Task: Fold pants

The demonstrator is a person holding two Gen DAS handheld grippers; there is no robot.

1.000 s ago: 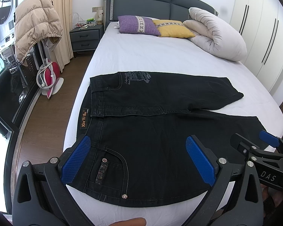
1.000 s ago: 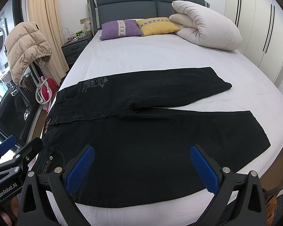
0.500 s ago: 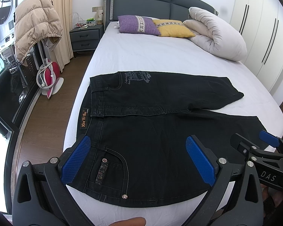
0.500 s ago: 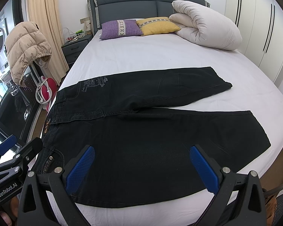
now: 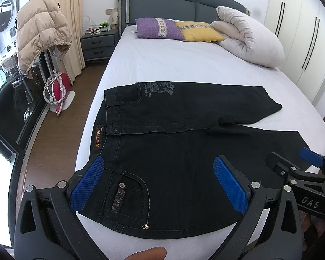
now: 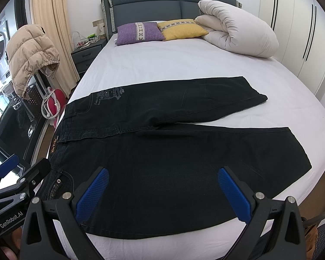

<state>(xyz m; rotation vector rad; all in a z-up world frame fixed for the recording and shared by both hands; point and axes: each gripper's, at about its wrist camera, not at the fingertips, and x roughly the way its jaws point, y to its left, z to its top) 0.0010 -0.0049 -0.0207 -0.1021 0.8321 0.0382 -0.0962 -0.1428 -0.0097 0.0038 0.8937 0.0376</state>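
Left gripper (image 5: 160, 183) and right gripper (image 6: 162, 194), black frames with blue ribbed pads, both spread wide and empty above the near edge of the black denim pants (image 6: 173, 151). Pants lie flat on the white-sheeted bed (image 6: 173, 65), legs apart; waist patch illegible. Beyond the pants: purple cushion (image 6: 138, 32), yellow cushion (image 6: 182, 29), rolled white duvet (image 6: 238, 30).

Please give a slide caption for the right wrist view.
Open right gripper above black pants spread flat on a white bed.
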